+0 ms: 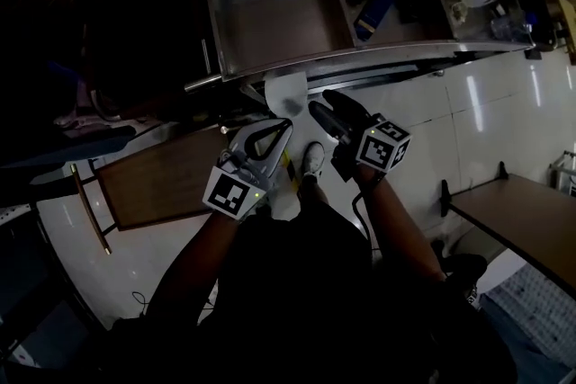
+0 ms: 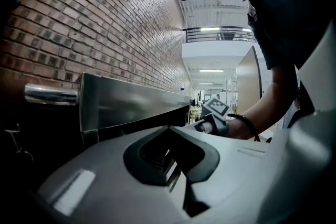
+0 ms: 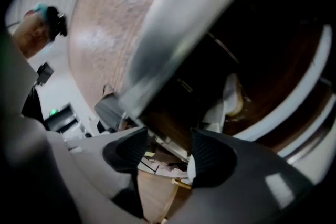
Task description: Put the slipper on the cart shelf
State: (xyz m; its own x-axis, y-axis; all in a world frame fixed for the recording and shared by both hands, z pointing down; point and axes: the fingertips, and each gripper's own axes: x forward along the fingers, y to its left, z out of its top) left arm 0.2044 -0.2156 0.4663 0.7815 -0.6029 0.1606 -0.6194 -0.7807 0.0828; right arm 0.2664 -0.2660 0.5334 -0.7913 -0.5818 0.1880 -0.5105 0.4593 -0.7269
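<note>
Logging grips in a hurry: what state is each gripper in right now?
Left gripper: closed, fingers together, holding nothing.
Right gripper: open, nothing between its fingers.

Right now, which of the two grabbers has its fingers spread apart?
The right gripper: its dark fingers stand well apart, with nothing gripped between them. The left gripper differs, its fingers closed together at the tips.

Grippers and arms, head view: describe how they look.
The left gripper is light grey with dark pads and a cube bearing black-and-white square markers. The right gripper looks black from above, with the same cube. The person wears dark clothing.
</note>
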